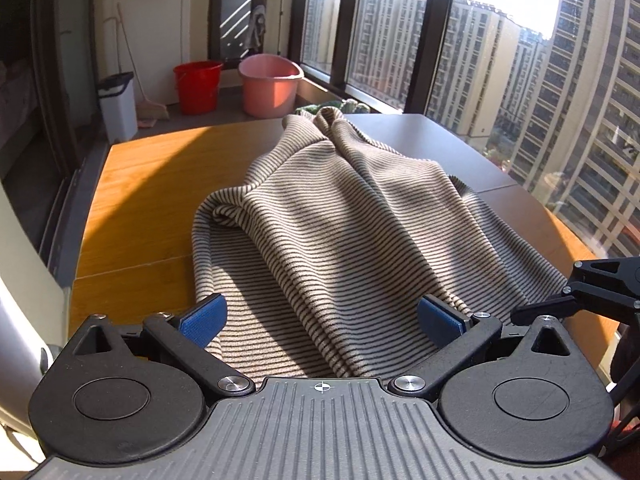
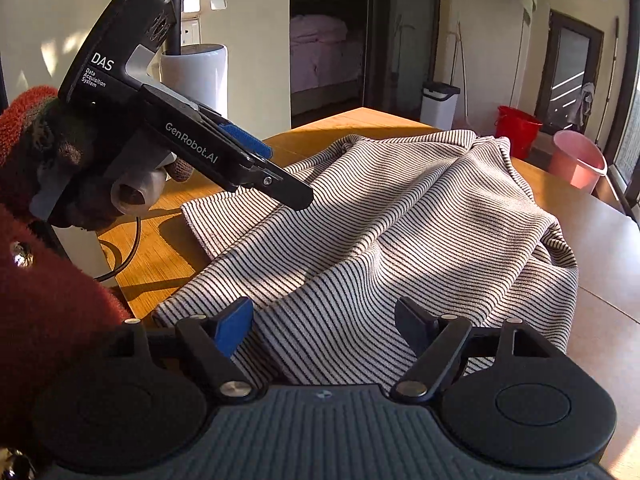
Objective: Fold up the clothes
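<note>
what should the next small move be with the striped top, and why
Probably lower both open hand-held grippers, left and right, onto the near hem of the beige, dark-striped knit top and close. The top lies bunched on the wooden table, ungripped, so folding needs a hold first.

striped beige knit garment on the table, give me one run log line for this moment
item: striped beige knit garment | state: bunched, unfolded | surface: wooden table | left claw: open | right claw: open

Hard sun came through the windows [image 1: 400, 40], sky blown out; sharp shadows crossed the table [image 1: 132, 208]; near housings dark; strong fisheye bending at edges; focus crisp.
</note>
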`<state>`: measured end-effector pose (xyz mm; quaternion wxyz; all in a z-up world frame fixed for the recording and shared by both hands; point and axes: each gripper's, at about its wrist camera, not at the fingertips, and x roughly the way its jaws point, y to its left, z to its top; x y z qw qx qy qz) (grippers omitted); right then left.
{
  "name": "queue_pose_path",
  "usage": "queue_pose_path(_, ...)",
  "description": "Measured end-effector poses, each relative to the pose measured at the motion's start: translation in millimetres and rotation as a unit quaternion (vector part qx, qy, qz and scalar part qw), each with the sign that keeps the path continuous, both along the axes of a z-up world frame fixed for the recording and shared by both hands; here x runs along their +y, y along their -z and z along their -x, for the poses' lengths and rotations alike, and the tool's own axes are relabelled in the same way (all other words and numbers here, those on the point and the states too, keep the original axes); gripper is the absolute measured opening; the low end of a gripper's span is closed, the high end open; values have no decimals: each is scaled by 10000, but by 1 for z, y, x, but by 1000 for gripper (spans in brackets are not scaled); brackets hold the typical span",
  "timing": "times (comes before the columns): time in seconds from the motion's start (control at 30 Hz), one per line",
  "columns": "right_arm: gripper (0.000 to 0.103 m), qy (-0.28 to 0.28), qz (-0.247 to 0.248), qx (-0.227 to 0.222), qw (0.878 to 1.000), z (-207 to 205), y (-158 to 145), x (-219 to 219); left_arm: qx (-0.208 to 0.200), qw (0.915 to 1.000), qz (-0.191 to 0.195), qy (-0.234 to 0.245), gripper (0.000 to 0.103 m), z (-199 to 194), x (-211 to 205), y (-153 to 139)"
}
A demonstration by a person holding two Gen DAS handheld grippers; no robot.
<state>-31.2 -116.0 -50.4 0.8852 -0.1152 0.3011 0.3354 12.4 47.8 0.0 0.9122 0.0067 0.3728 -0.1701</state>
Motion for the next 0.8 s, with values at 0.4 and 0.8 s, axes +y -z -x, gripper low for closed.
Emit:
queue_pose_path(0.4, 83, 2015, -1857, 560, 9601, -129, 29, -61, 955, 9866, 1272, -365, 73, -34, 6, 32)
queue_pose_path(0.8, 94, 2181, -2476, 584, 9422, -125, 30, -81, -223, 9979, 251, -554, 12, -49, -37, 20)
